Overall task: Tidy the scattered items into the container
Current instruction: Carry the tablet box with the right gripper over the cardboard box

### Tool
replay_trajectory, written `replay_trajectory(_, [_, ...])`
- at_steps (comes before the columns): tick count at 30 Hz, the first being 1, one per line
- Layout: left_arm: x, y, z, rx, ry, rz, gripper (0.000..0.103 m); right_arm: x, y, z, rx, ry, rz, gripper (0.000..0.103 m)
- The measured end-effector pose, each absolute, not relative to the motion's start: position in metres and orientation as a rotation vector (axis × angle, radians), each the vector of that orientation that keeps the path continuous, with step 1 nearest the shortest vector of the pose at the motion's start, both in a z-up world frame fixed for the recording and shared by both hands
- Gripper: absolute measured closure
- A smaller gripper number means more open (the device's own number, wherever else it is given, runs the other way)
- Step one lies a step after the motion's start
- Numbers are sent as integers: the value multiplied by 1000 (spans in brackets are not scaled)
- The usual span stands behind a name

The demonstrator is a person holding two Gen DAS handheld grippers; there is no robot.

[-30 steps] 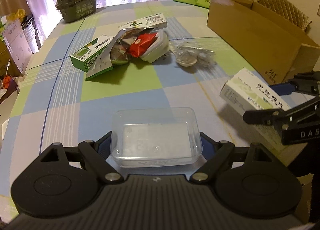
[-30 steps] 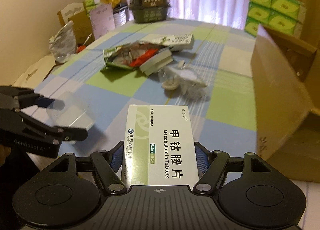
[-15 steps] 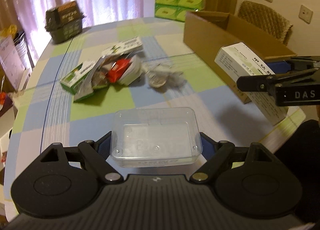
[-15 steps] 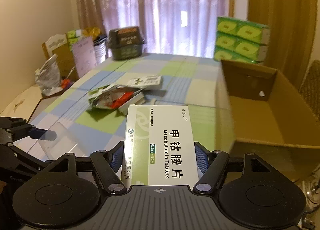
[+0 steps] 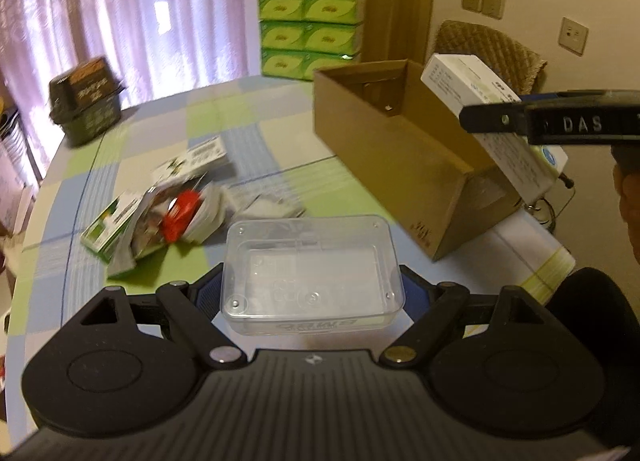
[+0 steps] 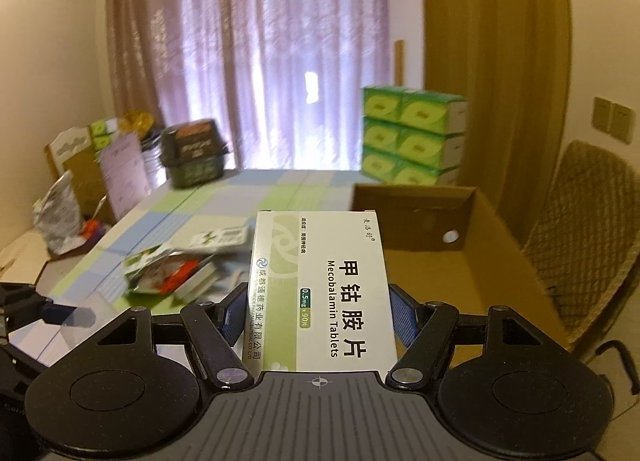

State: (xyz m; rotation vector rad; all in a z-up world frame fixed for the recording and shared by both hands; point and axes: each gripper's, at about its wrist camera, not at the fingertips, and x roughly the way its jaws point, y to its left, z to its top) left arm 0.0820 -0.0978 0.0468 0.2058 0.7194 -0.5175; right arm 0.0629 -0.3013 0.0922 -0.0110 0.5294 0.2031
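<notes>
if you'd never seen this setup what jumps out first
Both grippers are loaded: the right gripper clamps a white-and-green tablet box before the open cardboard box, and the left gripper clamps a clear plastic tub. A jumble of packets lies mid-table.

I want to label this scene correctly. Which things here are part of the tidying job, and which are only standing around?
Part of the job:
- cardboard box
- tablet box in right gripper
- clear plastic tub in left gripper
- pile of packets on the table

Standing around:
- green tissue boxes
- dark basket
- wicker chair
</notes>
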Motion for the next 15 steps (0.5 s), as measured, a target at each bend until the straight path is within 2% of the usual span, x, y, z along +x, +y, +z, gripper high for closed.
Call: replay_trajectory(15, [122,-191,86,229,616,-686,20,105,-380,113,5,508,84,30])
